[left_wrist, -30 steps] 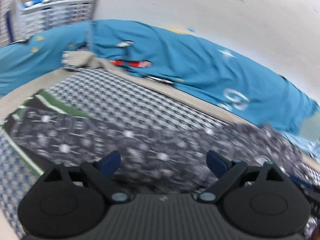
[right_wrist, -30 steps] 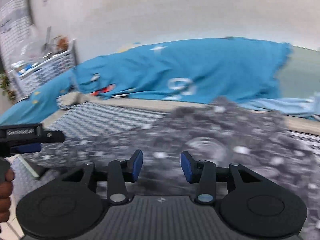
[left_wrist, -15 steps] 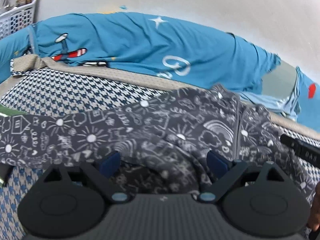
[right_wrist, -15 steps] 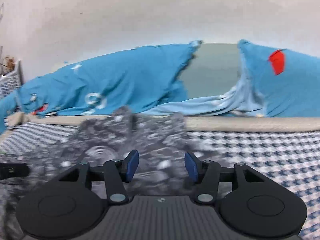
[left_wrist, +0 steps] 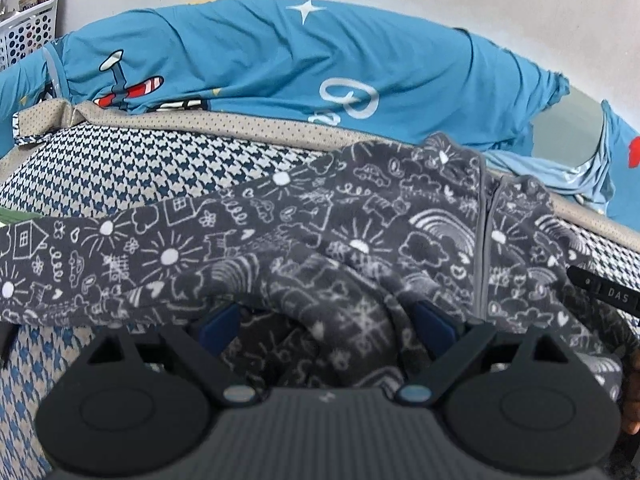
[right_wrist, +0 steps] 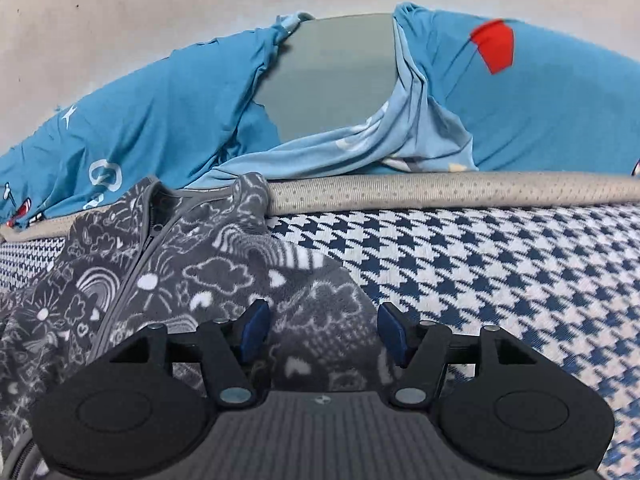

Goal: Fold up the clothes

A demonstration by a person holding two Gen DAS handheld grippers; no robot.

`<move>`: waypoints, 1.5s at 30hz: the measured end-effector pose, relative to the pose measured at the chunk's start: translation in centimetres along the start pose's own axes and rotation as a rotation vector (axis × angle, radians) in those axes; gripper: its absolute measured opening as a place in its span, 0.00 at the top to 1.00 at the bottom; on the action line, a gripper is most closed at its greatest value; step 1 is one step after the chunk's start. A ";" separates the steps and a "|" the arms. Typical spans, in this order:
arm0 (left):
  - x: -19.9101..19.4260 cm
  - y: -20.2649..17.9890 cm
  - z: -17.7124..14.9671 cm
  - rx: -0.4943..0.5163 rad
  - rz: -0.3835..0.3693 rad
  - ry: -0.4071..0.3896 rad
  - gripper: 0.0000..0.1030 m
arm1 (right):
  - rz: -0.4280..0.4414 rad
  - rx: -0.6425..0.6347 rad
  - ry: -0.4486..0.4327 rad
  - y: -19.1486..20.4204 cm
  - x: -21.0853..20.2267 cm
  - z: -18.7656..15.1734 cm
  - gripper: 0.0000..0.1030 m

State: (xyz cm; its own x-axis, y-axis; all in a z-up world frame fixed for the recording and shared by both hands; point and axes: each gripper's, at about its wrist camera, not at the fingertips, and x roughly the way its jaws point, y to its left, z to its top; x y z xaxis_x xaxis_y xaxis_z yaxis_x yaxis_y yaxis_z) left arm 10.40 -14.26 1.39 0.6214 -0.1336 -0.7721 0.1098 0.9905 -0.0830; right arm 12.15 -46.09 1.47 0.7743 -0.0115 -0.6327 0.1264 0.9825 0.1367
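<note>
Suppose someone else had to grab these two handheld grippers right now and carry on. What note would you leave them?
Left gripper: jaws wide open, low over a bunched fold of the grey doodle-print garment; not gripping.
Right gripper: jaws have just been opening; garment edge lies between them, pads not pressing.
Garment: spread on the houndstooth cover, zipper up, one sleeve stretched out to the left in the left wrist view, middle rumpled.
Blue printed sheet lies behind, along the wall.
Done: garment laid out.
Left: smooth it, fold sleeves in, fold the body.

A home bedroom: houndstooth mattress [right_wrist: 500,272], children's blue bedding [left_wrist: 260,52], white laundry basket [left_wrist: 28,32].
</note>
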 end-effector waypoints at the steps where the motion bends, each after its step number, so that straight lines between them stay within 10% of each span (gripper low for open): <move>1: 0.2 -0.1 0.0 0.000 0.003 0.006 0.09 | -0.001 -0.002 -0.002 0.0 0.1 -0.1 0.46; 10: 1.2 -1.4 0.2 -0.003 -0.023 0.056 0.09 | -0.028 -0.004 -0.048 0.4 0.0 0.3 0.93; 22: 1.4 -2.6 0.9 -0.037 -0.165 0.057 0.04 | -0.194 0.003 -0.212 -0.6 0.0 4.0 0.95; 27: 1.5 -3.0 0.9 -0.023 -0.148 0.059 0.04 | -0.220 0.036 -0.121 -1.4 2.5 3.0 0.94; 34: -0.3 -2.3 1.0 0.001 -0.149 0.023 0.04 | -0.195 0.062 -0.172 -0.5 -0.5 3.6 0.70; 45: -3.6 1.4 0.7 0.007 -0.125 -0.061 0.04 | -0.069 0.076 -0.157 1.9 -6.9 1.8 0.67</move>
State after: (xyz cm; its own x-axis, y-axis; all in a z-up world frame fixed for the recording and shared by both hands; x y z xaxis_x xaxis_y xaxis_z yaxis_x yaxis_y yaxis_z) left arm 8.86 -12.37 4.54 0.6484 -0.2575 -0.7164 0.1942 0.9659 -0.1714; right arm 8.17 -44.45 7.49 0.8488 -0.1136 -0.5164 0.2248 0.9615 0.1579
